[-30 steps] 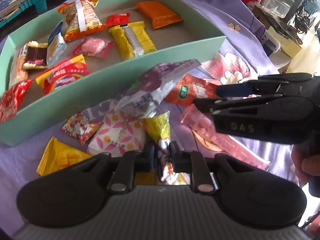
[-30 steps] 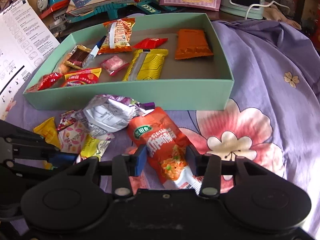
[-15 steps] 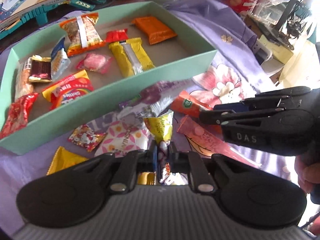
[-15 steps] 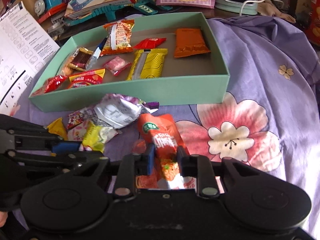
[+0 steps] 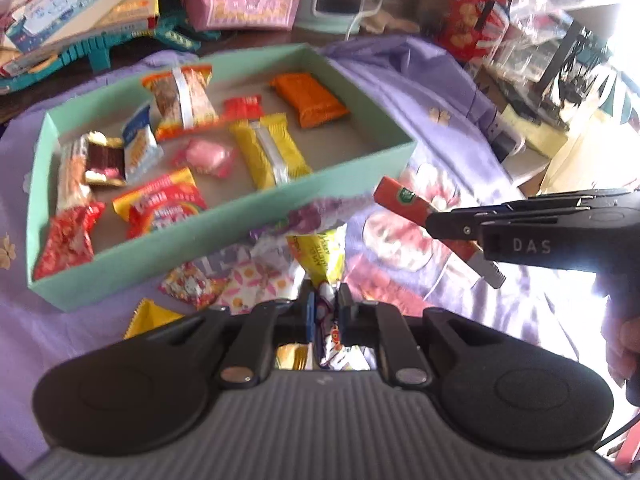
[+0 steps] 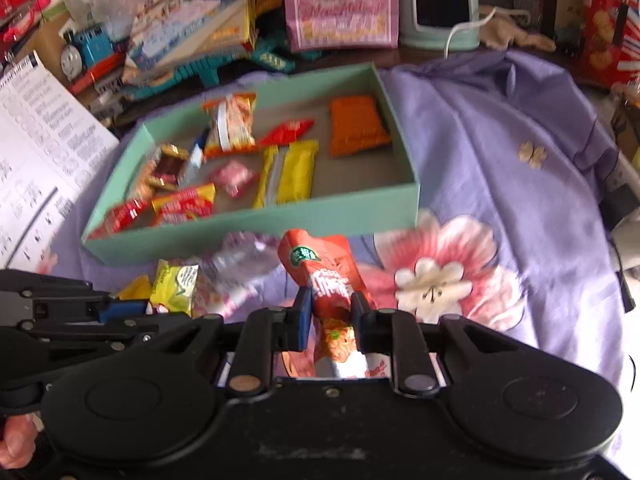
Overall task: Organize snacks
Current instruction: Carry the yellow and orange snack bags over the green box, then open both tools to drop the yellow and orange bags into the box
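A mint-green box (image 5: 224, 236) (image 6: 256, 236) holds several snack packets. My left gripper (image 5: 325, 306) is shut on a yellow-green snack packet (image 5: 320, 256), lifted off the cloth in front of the box; it also shows in the right wrist view (image 6: 176, 284). My right gripper (image 6: 331, 312) is shut on an orange-red snack packet (image 6: 320, 268), held up just before the box's near wall. In the left wrist view the right gripper (image 5: 434, 222) holds that packet (image 5: 400, 200) by the box's right corner.
Loose packets lie on the purple flowered cloth (image 6: 500, 184) before the box: a purple-silver wrapper (image 6: 244, 256), a red-white one (image 5: 188, 288), a yellow one (image 5: 148, 318). Books, a toy train (image 6: 86, 52), a pink bag (image 6: 340, 4) crowd behind.
Both grippers closed on their packets and lifted them off the cloth. The right one has moved toward the box with the orange-red packet.
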`<state>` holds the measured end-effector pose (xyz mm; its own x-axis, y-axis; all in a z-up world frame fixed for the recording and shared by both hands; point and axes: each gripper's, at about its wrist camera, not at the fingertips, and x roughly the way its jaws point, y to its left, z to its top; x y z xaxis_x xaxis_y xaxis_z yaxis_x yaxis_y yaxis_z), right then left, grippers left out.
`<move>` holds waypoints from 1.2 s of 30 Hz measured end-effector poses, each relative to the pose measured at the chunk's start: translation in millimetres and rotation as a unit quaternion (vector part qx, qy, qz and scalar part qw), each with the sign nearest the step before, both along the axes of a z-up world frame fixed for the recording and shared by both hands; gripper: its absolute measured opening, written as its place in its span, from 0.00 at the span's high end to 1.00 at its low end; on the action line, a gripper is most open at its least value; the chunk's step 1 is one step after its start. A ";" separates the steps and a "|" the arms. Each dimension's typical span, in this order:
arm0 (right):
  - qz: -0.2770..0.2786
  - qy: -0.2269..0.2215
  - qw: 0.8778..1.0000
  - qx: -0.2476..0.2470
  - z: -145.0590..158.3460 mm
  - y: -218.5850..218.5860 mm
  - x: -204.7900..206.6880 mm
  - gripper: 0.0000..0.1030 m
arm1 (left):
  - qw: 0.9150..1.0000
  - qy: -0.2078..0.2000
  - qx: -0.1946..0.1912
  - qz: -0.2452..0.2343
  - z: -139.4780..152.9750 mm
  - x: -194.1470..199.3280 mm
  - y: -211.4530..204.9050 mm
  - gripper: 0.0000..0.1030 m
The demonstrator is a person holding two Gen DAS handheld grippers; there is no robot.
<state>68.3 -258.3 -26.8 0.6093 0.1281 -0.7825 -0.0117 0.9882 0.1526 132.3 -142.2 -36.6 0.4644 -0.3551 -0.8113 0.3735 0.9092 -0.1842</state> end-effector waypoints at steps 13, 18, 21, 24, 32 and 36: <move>-0.017 -0.052 0.998 0.017 43.6 -2.4 80.1 0.80 | 0.997 -0.072 0.016 0.038 47.6 90.9 15.2 0.90; -0.022 -0.044 0.999 0.022 28.5 4.7 126.3 0.80 | 0.996 -0.068 0.032 0.043 35.6 129.9 12.7 0.90; -0.021 -0.037 0.999 0.023 17.2 8.3 146.9 0.80 | 0.996 -0.058 0.041 0.047 22.9 146.3 11.2 0.89; -0.019 -0.038 0.999 0.008 9.3 14.0 158.1 0.68 | 0.996 -0.044 0.053 0.057 9.7 157.5 9.8 0.76; -0.025 -0.041 0.999 -0.008 13.5 14.7 146.6 0.00 | 0.992 -0.041 0.078 0.085 -0.7 154.0 15.7 0.00; -0.031 -0.040 0.999 -0.010 15.7 11.9 132.3 0.00 | 0.993 -0.033 0.070 0.090 0.9 144.3 18.7 0.00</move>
